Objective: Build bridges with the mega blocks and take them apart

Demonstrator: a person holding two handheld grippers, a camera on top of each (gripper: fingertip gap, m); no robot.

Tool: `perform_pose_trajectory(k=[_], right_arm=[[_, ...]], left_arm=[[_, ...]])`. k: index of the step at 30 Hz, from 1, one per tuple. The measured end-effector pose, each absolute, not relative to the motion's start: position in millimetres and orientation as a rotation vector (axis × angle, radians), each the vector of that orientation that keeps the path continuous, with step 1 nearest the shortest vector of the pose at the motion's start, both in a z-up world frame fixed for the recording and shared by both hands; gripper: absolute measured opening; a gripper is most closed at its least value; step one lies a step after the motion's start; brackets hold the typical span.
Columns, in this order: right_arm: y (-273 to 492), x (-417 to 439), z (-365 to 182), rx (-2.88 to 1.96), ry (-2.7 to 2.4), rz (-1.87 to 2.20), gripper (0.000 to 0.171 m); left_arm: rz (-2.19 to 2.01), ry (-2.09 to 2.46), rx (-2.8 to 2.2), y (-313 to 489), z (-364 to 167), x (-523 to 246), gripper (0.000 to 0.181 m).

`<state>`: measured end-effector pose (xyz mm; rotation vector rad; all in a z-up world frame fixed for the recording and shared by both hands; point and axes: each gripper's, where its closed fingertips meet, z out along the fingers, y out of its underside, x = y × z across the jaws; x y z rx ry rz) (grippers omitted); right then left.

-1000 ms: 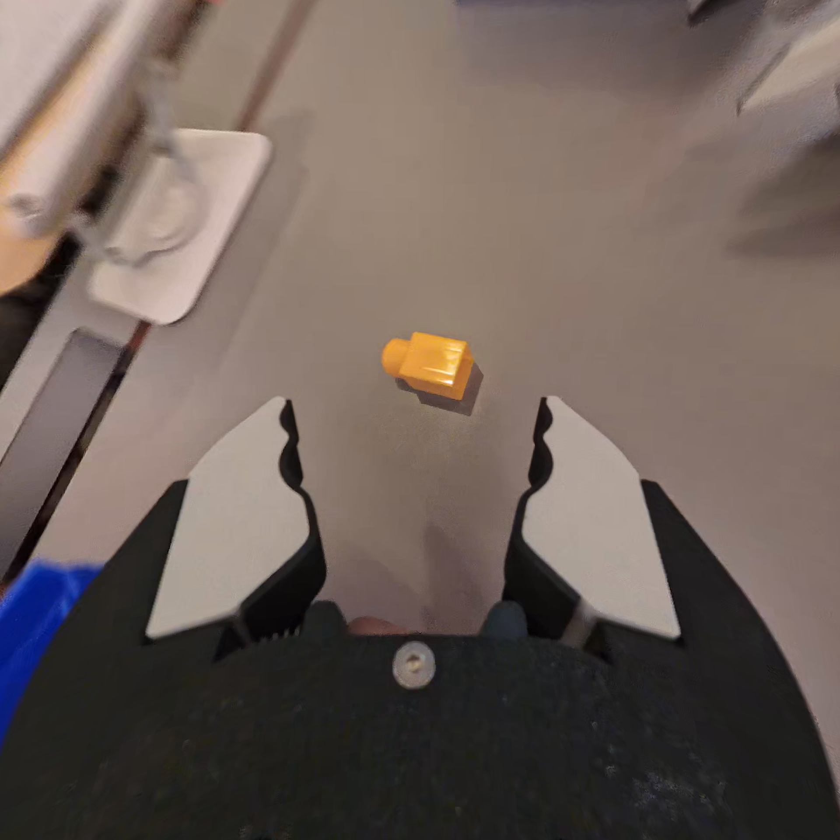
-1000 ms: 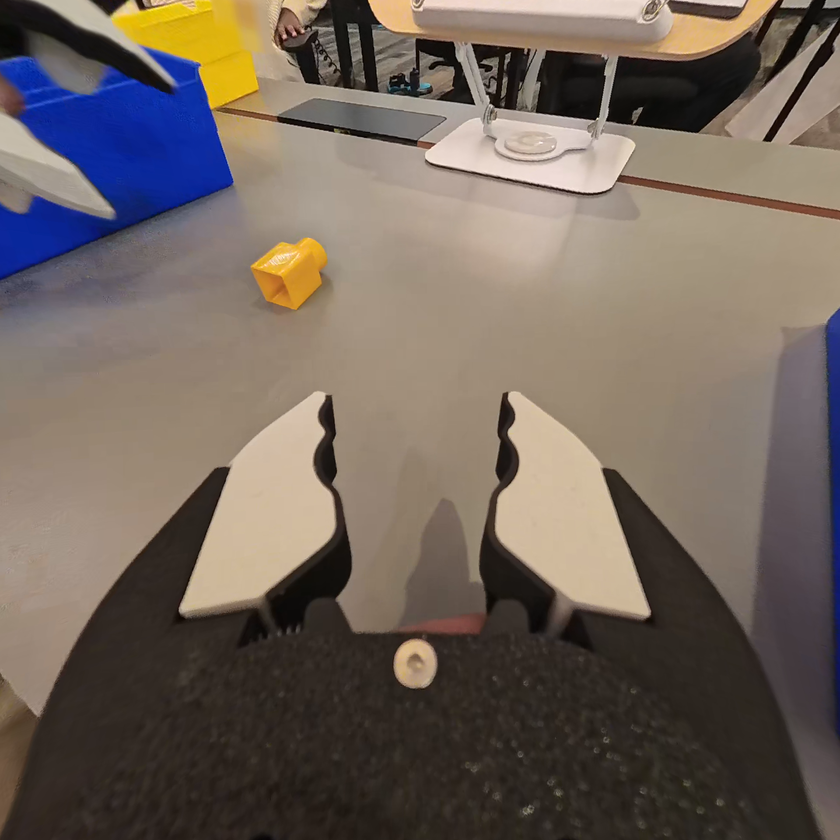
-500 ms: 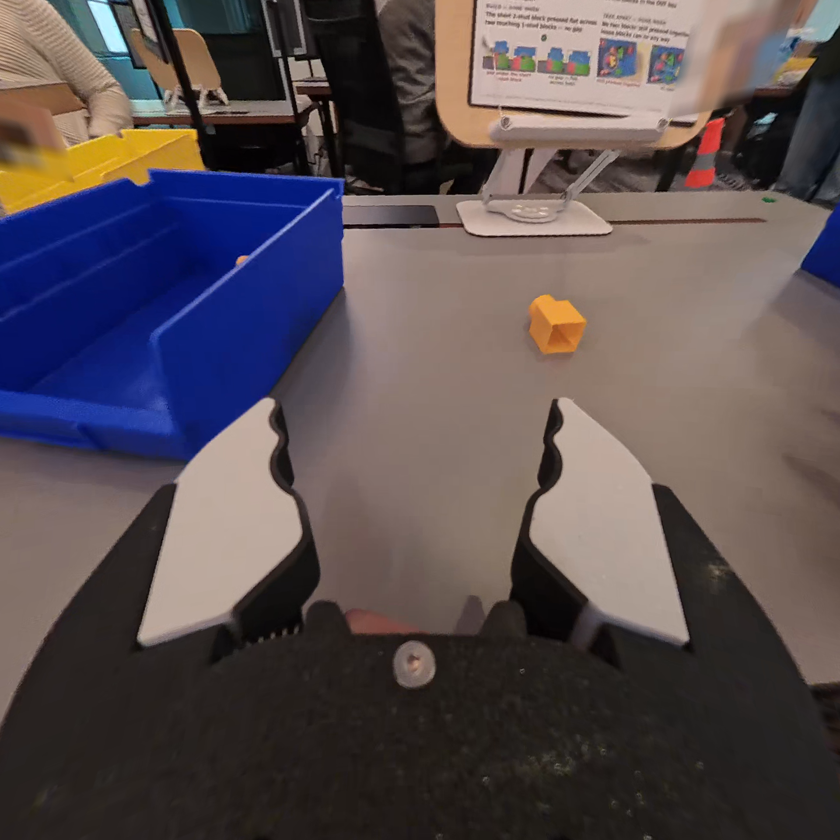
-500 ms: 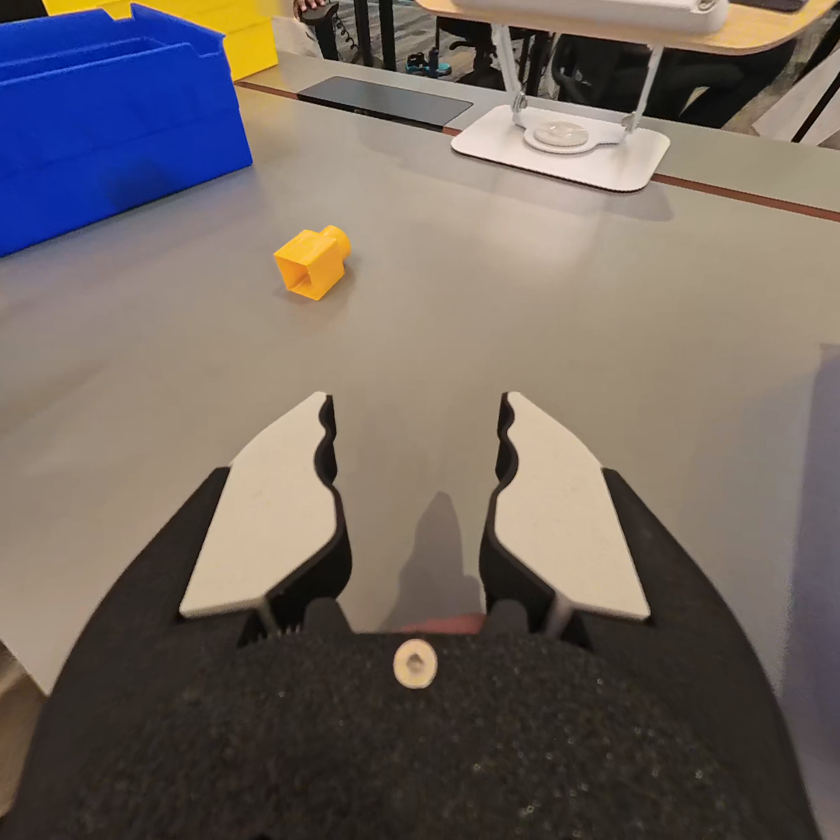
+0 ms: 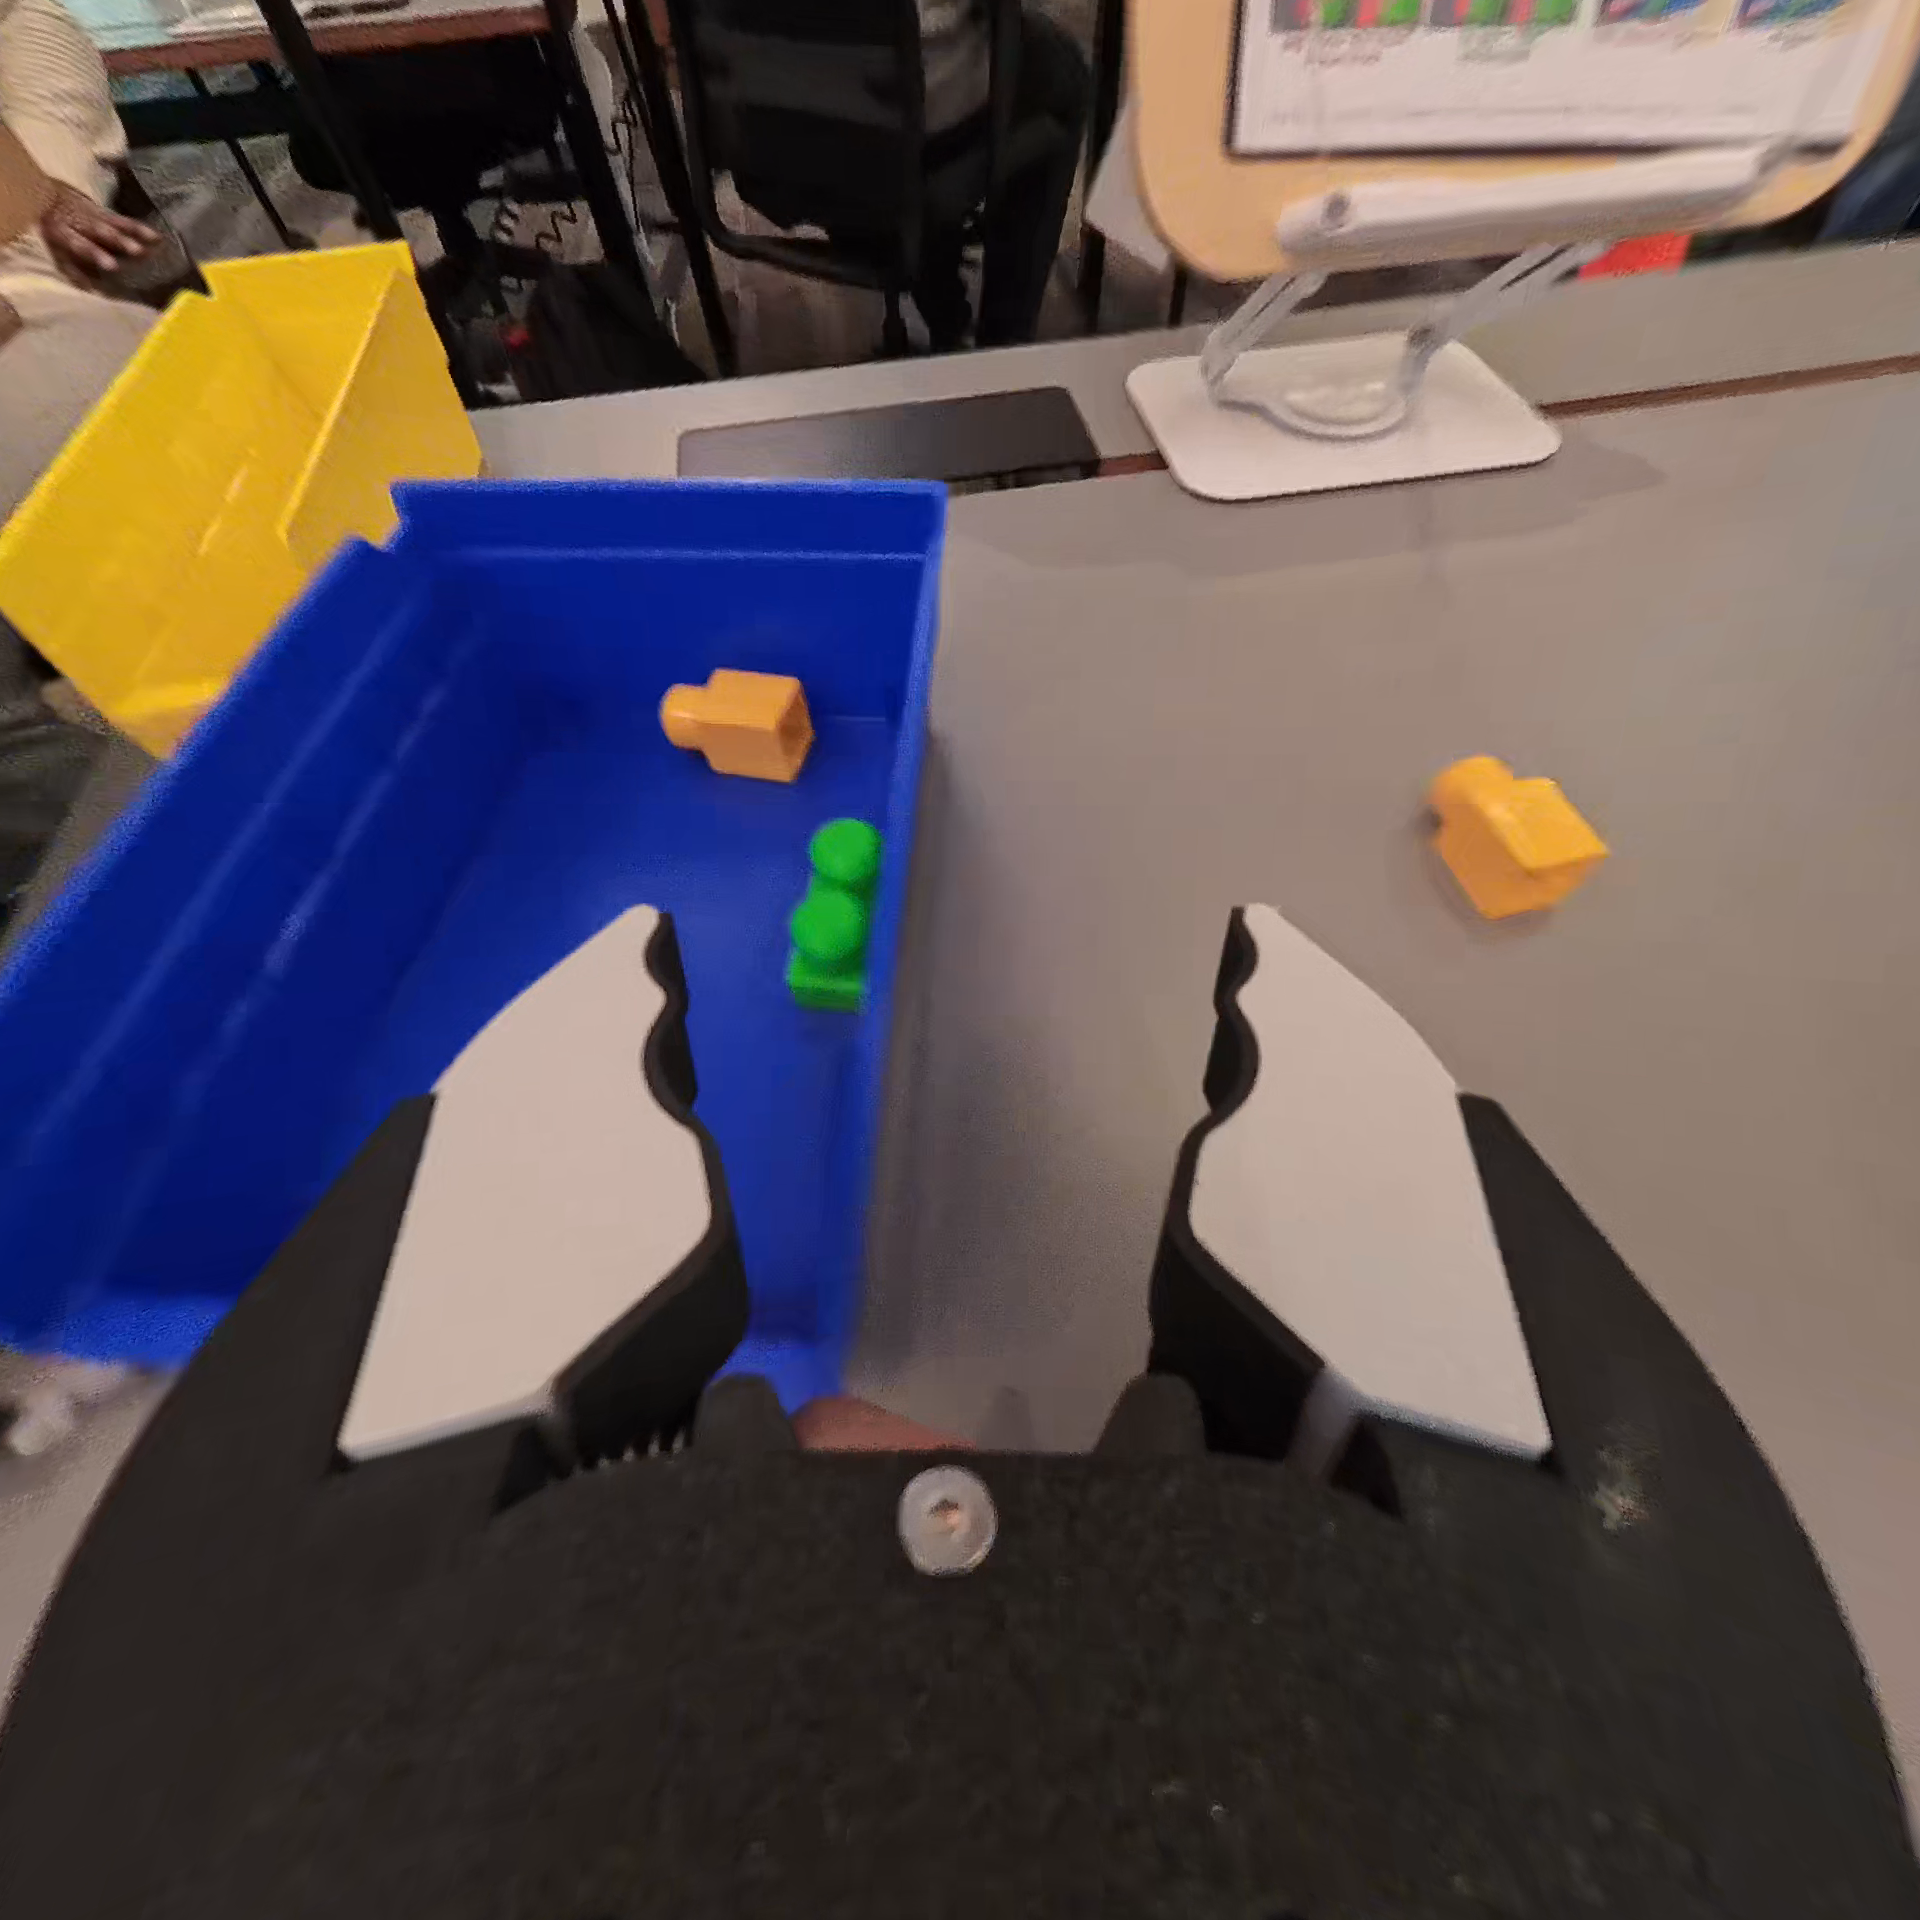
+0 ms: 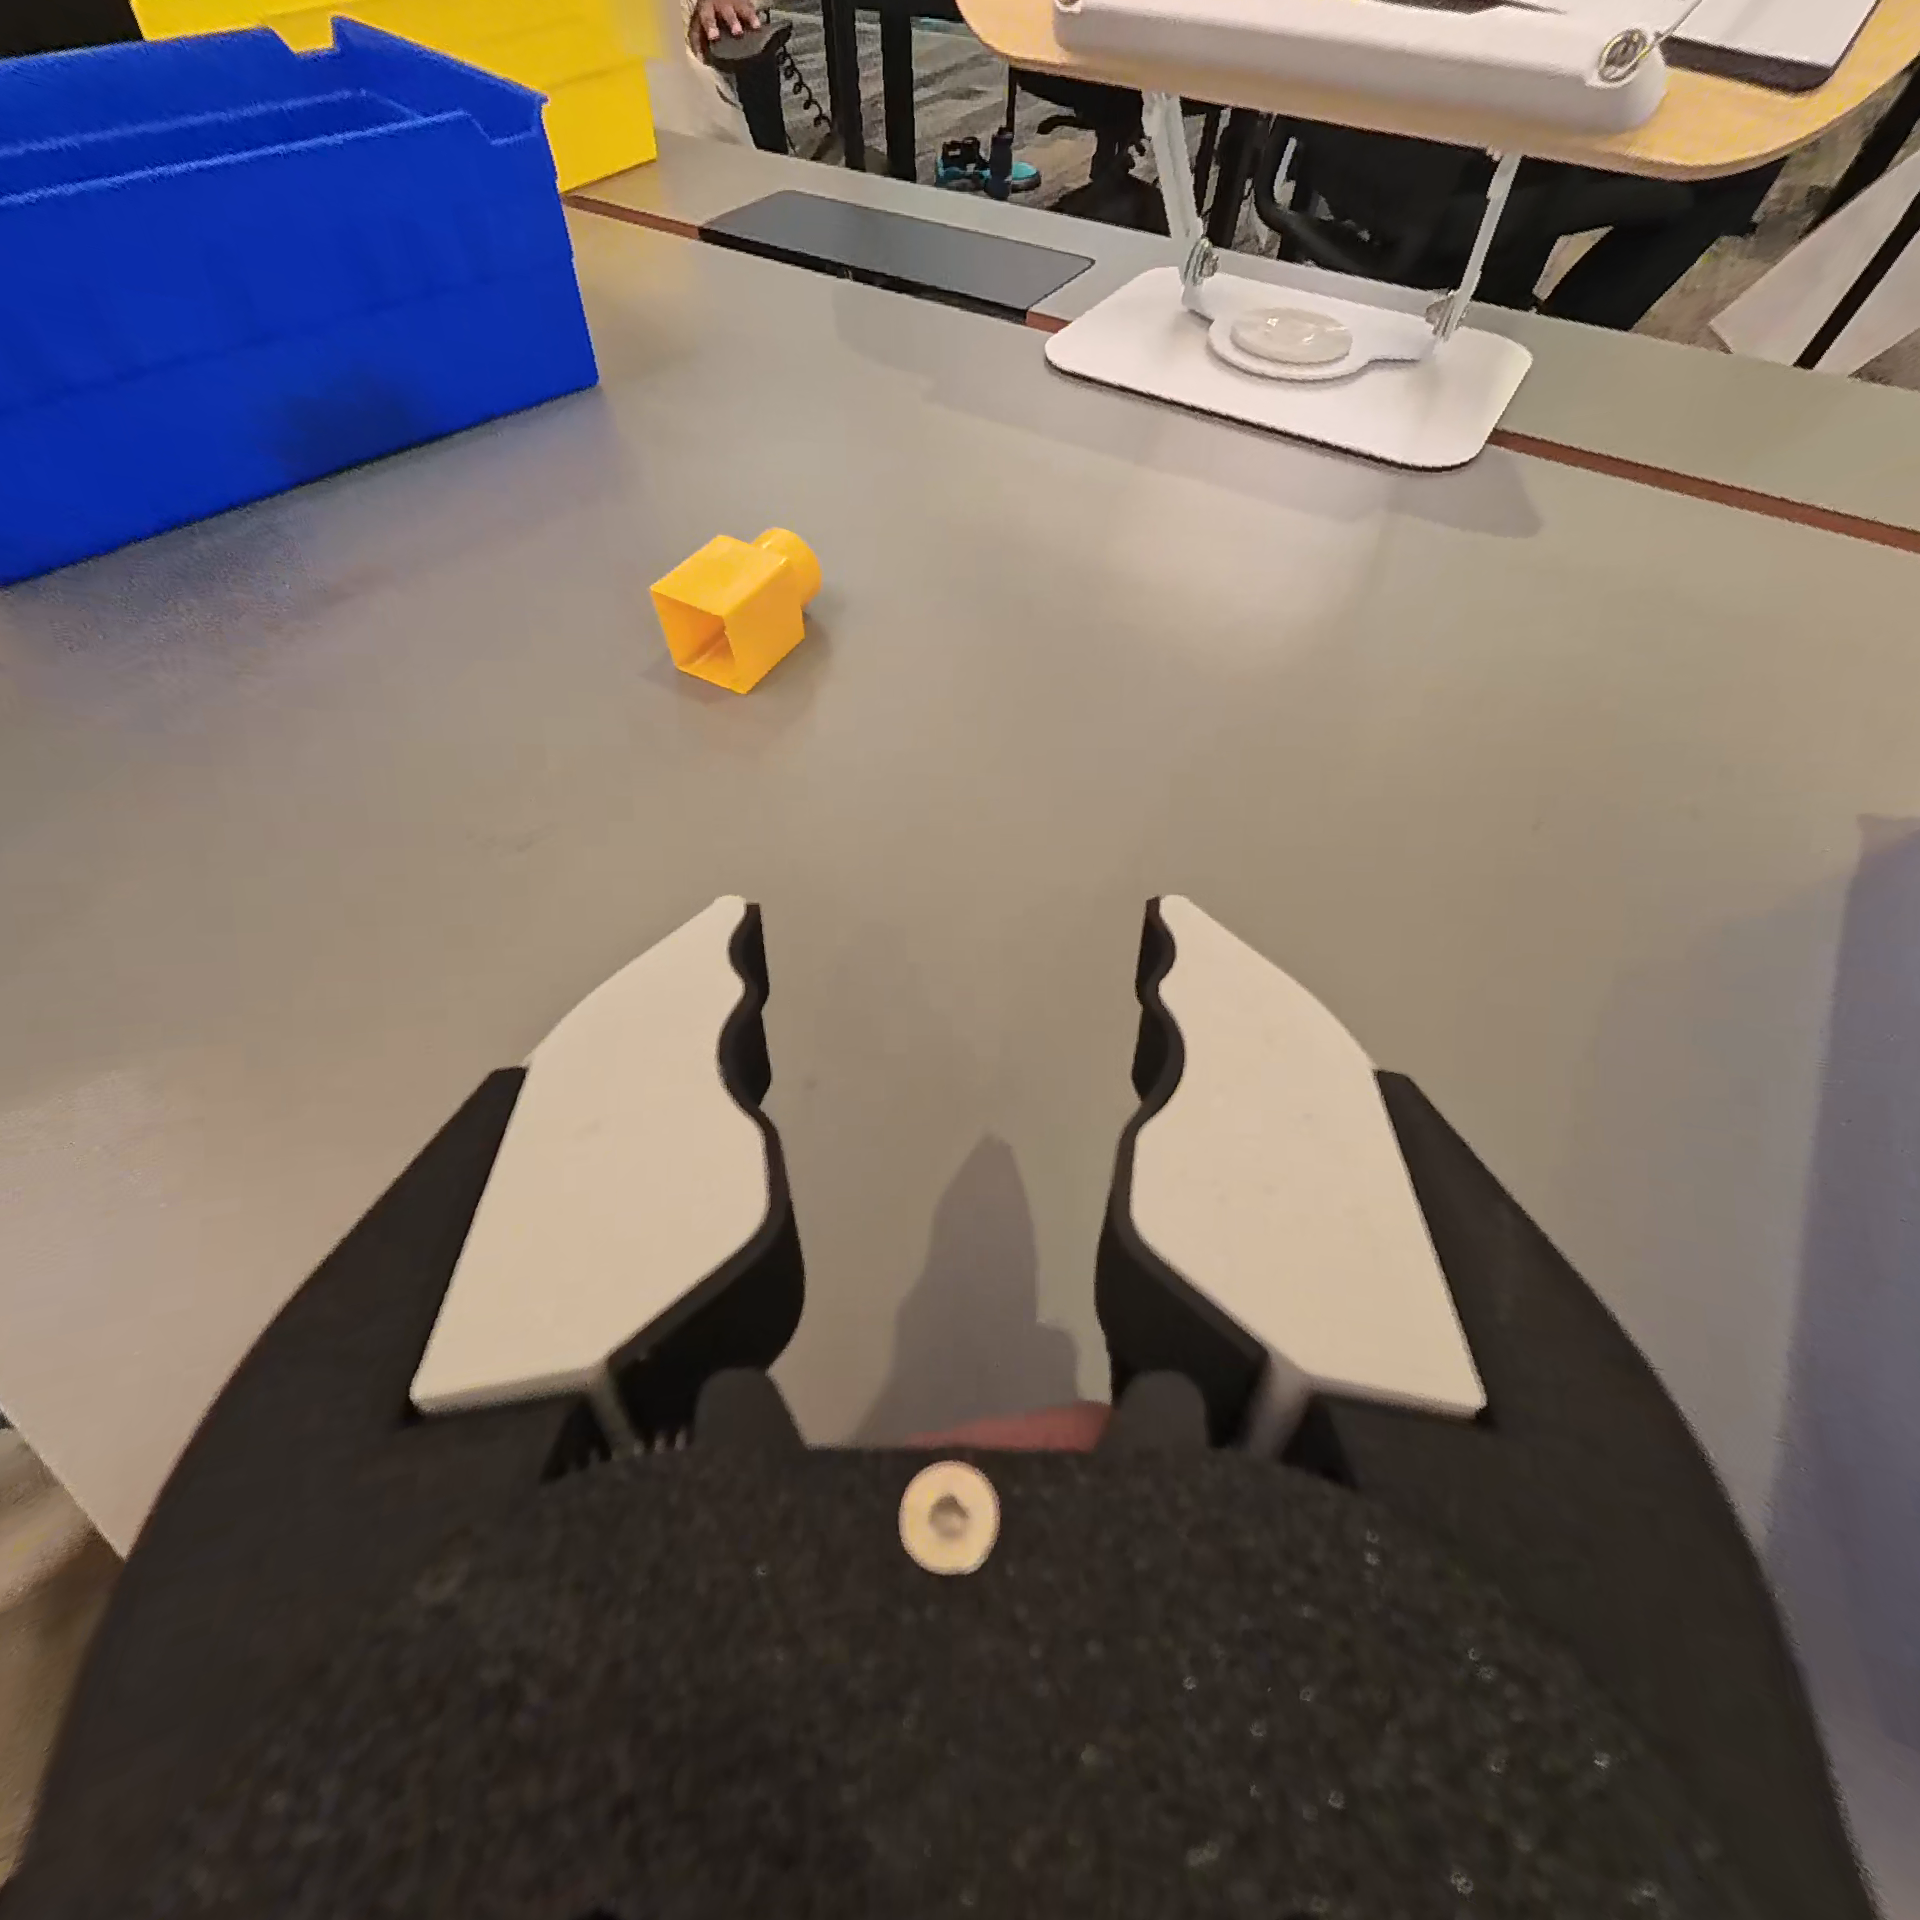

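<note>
Left gripper point(image 5: 945, 925): jaws spread wide, nothing between them; it hangs over the right wall of the blue bin, the left finger above the bin's inside and the right finger above the bare counter.
Right gripper point(image 6: 951, 914): jaws apart and empty, held above the grey counter point(image 6: 1247, 727).
Blue bin point(image 5: 260, 935): open-topped, at 10 o'clock in the left wrist view; in the right wrist view it sits at 10 to 11 o'clock.
Orange block in the bin point(image 5: 740, 724): single stud, lying on its side near the far right corner, stud toward 9 o'clock.
Green block point(image 5: 831, 920): two studs, close against the bin's right wall, nearer than the orange one.
Orange block on the counter point(image 5: 1512, 836): lying on its side at 2 o'clock of the left gripper, well apart from the bin; from the right wrist view its hollow underside faces the camera at 11 o'clock.
Yellow bin point(image 5: 229, 468): behind the blue bin, at its far left.
White stand point(image 6: 1288, 364): its flat base rests at the counter's far edge, 1 o'clock.
</note>
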<state>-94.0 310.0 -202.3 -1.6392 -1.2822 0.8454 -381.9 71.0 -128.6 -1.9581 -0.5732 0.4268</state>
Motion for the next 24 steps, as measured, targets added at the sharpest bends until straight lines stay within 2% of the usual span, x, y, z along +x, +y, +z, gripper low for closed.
perform_pose_trajectory(k=[5,12,18,24], right_arm=[[315.0,-90.3,-197.0,-1.634,-1.265,0.840,0.068],[320.4,-87.8,-195.2,-1.638,-1.255,0.831,0.068],[323.2,-85.8,-194.8,-1.639,-1.252,0.821,0.068],[327.1,-84.2,-195.6,-1.647,-1.244,0.819,0.067]], left_arm=[[0.361,-0.506,-2.179,110.9,-134.6,-462.2,0.097],[0.278,-0.534,-2.485,146.0,-197.5,-543.7,0.097],[0.195,-0.528,-2.676,161.4,-243.4,-566.4,0.096],[0.113,-0.476,-2.740,165.5,-258.7,-571.0,0.082]])
